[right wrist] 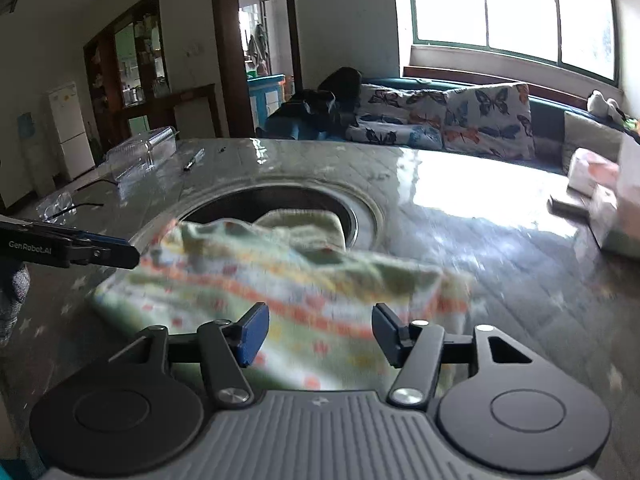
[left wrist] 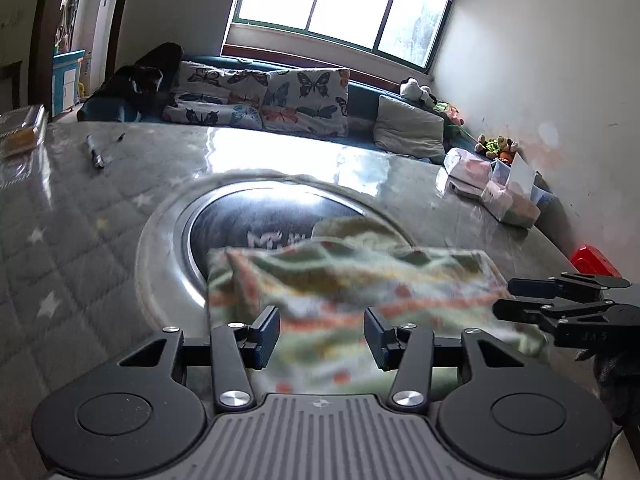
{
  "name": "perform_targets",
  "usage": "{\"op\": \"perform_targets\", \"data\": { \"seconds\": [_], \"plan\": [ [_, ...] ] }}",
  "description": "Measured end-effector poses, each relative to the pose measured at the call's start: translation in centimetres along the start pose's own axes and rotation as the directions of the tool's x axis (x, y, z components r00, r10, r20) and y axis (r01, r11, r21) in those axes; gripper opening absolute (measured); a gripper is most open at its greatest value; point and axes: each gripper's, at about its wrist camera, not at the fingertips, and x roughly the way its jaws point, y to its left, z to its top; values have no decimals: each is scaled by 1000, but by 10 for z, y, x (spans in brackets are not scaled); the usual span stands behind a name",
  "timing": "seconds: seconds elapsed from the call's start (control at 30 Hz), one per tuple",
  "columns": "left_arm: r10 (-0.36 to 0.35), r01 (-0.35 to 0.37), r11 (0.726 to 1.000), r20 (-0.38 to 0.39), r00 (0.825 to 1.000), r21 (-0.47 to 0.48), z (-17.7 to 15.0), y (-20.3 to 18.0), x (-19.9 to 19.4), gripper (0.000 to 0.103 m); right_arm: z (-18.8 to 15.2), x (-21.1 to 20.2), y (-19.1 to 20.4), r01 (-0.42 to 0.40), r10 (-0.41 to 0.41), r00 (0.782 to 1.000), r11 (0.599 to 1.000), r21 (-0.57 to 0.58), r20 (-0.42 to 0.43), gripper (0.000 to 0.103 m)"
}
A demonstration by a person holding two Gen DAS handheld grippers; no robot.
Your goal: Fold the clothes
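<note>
Folded cloth [left wrist: 352,292] lies mid-frame on the bench [left wrist: 100,220]; left tongs [left wrist: 322,334] and right tongs [right wrist: 318,334] gape, gripping nothing.

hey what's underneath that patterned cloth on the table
The patterned cloth lies on the padded table cover and overlaps the near edge of the round metal ring and its dark centre. Whatever else sits beneath the cloth is hidden.

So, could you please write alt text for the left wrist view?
The left gripper hangs open over a blurred, pastel-patterned garment lying on a quilted table with a round metal inset. The right gripper reaches in from the right.
</note>
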Motion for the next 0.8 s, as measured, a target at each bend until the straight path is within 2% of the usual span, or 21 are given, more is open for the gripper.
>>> {"op": "perform_targets", "data": {
  "seconds": [0.17,0.33,0.43,0.67,0.8],
  "plan": [
    [9,-9,1000,-19,1000,7,15,0,25,50,12,30,-9,23,-23,999,1000,2,-23,59],
    [32,-31,999,-50,998,28,22,1,47,50,9,52,-28,45,-42,997,998,50,-57,59],
    [46,-44,999,-64,997,30,27,4,56,48,11,51,-30,46,-42,998,997,62,-54,59],
    [22,-19,998,-61,998,54,39,-8,73,44,15,54,-33,51,-47,997,997,66,-56,60],
    [57,-52,997,-95,994,53,41,-6,94,39,14,54,-34,52,-48,997,996,66,-54,60]
  ]
}}
